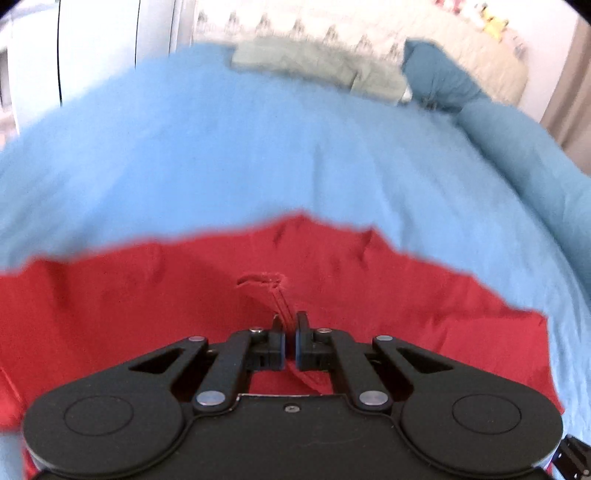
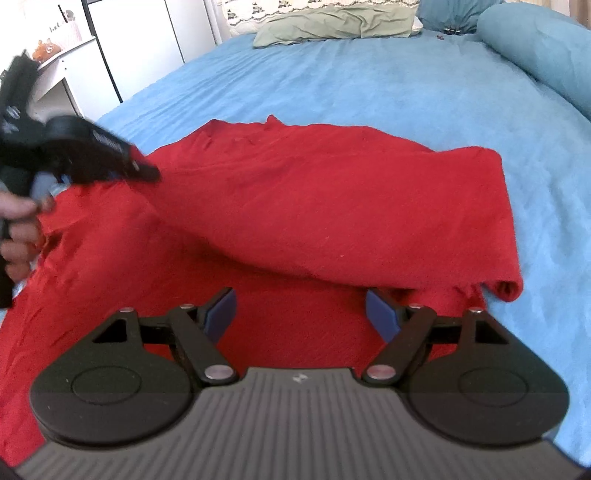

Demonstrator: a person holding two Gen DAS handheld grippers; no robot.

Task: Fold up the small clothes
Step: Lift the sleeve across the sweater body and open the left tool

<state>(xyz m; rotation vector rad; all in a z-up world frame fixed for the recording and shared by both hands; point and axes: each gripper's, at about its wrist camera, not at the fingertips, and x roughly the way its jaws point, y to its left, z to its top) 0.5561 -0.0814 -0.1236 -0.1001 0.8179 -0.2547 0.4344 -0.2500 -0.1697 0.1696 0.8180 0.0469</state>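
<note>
Where the left wrist camera looks forward, the left gripper point(image 1: 290, 325) has its fingers pressed together on a raised strip of the red garment point(image 1: 369, 291), which runs up from between the pads to a small puckered fold. Red garment: spread over the near part of the bed point(image 1: 258, 155), its far edge jagged and blurred. Bed: covered in a light blue sheet that fills the middle of the view. Green pillow point(image 1: 314, 62): lying at the far end of the bed. Darker blue pillow point(image 1: 436, 74): just to the right of the green one, with a long blue bolster point(image 1: 528, 162) running along the right side. White cupboard point(image 1: 96, 44): beyond the bed at far left.

Right wrist camera: the right gripper point(image 2: 301, 310) hovers low over the red garment point(image 2: 332, 206) with its fingers wide apart and nothing between them. Red garment: lying on the blue bed point(image 2: 369, 81), with one layer folded over and its right end rolled into a rounded edge. Left gripper point(image 2: 147, 170): at left, held in a hand point(image 2: 18, 229), its tip on the cloth's raised left portion. Green pillow point(image 2: 332, 22): at the head of the bed.
</note>
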